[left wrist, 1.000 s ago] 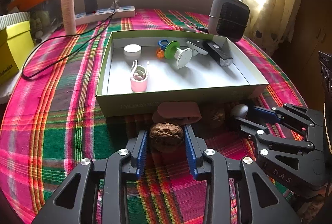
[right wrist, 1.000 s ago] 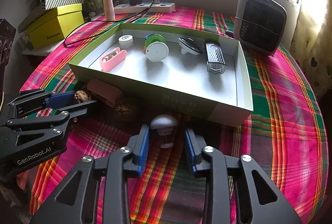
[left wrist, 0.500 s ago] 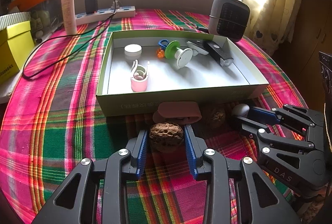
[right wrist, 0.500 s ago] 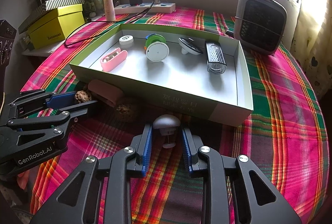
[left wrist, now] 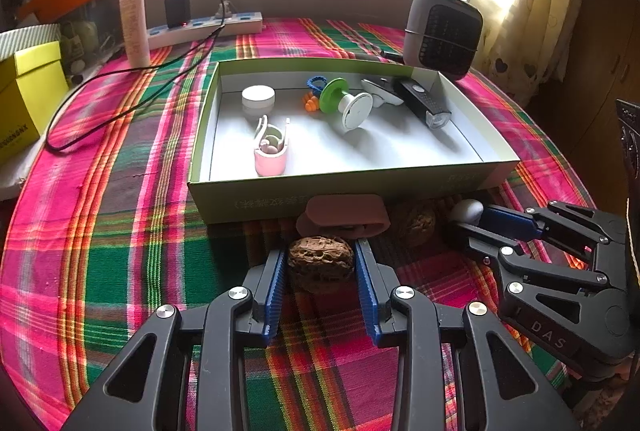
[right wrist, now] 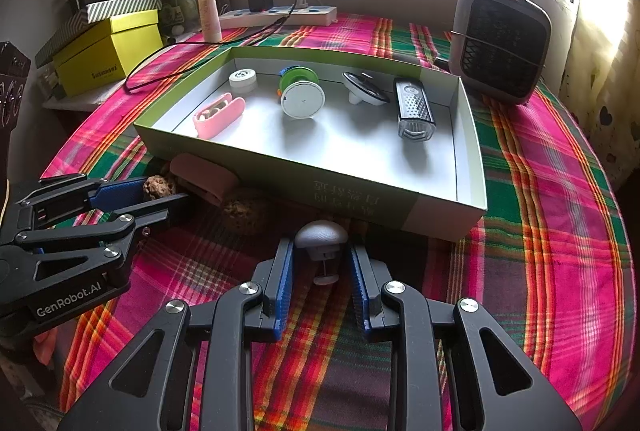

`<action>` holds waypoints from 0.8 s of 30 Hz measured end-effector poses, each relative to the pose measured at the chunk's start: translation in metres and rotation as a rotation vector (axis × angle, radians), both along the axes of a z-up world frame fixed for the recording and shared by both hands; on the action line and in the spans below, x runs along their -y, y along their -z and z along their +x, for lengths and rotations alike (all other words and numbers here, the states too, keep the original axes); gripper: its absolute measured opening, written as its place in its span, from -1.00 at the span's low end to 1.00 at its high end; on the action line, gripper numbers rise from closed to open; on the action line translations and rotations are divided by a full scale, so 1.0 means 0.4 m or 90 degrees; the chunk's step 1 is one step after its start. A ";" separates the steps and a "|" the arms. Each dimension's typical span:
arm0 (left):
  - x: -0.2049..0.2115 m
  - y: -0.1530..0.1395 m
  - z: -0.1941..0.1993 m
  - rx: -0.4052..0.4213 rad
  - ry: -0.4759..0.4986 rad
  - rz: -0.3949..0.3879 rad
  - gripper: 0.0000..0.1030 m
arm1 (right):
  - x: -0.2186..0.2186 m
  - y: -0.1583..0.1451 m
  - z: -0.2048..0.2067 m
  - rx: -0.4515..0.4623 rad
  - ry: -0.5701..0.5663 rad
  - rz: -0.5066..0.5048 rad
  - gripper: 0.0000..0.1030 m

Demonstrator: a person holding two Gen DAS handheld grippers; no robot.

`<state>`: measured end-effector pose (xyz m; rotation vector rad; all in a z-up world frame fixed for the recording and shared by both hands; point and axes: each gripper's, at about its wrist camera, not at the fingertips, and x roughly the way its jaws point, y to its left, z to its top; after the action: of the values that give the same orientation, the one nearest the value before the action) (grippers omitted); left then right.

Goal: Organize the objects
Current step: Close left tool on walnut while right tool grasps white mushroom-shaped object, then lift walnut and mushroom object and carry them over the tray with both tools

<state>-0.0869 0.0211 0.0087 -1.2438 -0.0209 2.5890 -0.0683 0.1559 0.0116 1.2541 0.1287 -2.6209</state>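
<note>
A round table under a pink, green and orange plaid cloth [left wrist: 100,215] stands below a bright window, with a small grey heater [right wrist: 502,41] at 1 o'clock in the right wrist view and a white power strip [left wrist: 204,27] at 11 o'clock in the left wrist view. A shallow green-walled box [left wrist: 280,193] sits mid-table, holding a pink case [left wrist: 271,151], a white jar [left wrist: 258,98], a green-and-white spool [left wrist: 344,105] and a black-and-silver grater [right wrist: 414,109].

Just outside the box's near wall, the left gripper [left wrist: 320,263] is clamped on a brown walnut [left wrist: 320,261], both blue pads touching its sides. At 12 o'clock beyond it lies a pink pouch [left wrist: 346,213]; at 1 o'clock sits a second walnut [left wrist: 416,225].

The right gripper [right wrist: 320,255] is closed on a white mushroom-shaped object [right wrist: 321,237], its pads pressing the cap, near the box's front wall.
</note>
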 end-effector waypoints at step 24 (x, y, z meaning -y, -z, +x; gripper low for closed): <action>0.001 -0.021 0.017 -0.023 -0.007 -0.013 -0.39 | -0.005 -0.017 0.013 -0.012 0.008 -0.009 -0.47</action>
<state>-0.0799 0.0209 0.0172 -1.2071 0.0063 2.6276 -0.0630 0.1578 0.0184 1.2294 0.1052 -2.6397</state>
